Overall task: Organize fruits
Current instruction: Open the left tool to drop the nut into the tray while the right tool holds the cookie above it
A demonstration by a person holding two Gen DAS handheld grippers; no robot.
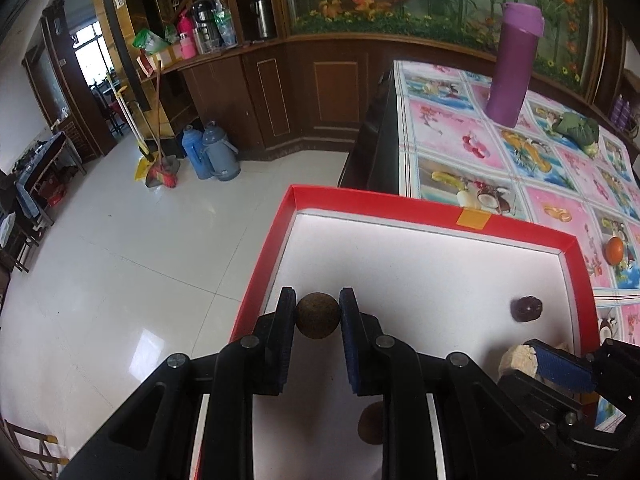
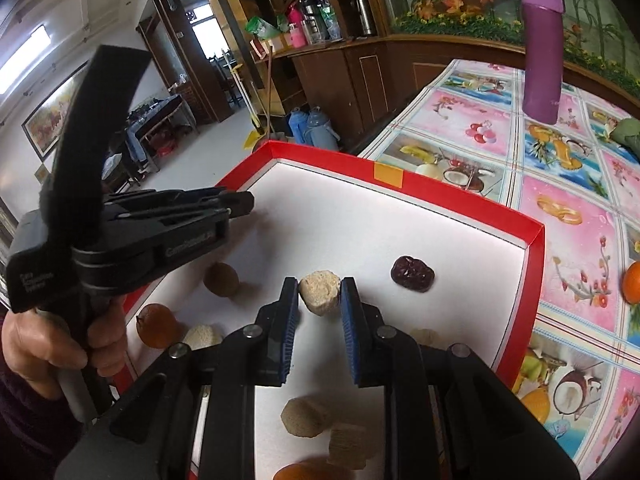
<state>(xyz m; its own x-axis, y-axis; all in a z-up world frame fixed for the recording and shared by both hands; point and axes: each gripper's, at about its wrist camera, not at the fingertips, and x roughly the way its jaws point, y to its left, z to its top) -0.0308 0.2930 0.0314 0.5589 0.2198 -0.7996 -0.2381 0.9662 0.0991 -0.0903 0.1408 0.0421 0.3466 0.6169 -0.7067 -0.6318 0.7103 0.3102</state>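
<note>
Most of the sorting looks done to me: the red tray [image 2: 534, 280] already carries a dark date [image 2: 412, 273], a brown ball [image 2: 221, 279] near its left wall, an orange fruit [image 2: 157, 325] at the near left, and several pale chunks [image 2: 306, 416] close to me. What is left, as far as I can see, is one orange [image 1: 614, 250] on the desk [image 1: 452, 136] just right of the tray, plus the two pieces I am carrying. My left gripper [image 1: 318, 314] reaches forward over the tray's near left part, its jaws clenched on a round brown fruit [image 1: 318, 315] that seems to sit above the white floor, not yet set down. My right gripper [image 2: 320, 294] points into the middle of the tray, jaws clamped on a pale chunk [image 2: 320, 293], with the date just to the far right of it. From the right wrist view my left hand [image 2: 48, 344] wraps the handle low at the left, the tool angled across toward the tray's left wall. A purple bottle [image 1: 514, 64] and a green bundle [image 1: 576, 128] stand on the far desk, well apart from the tray; I judge they are not part of the job.
</note>
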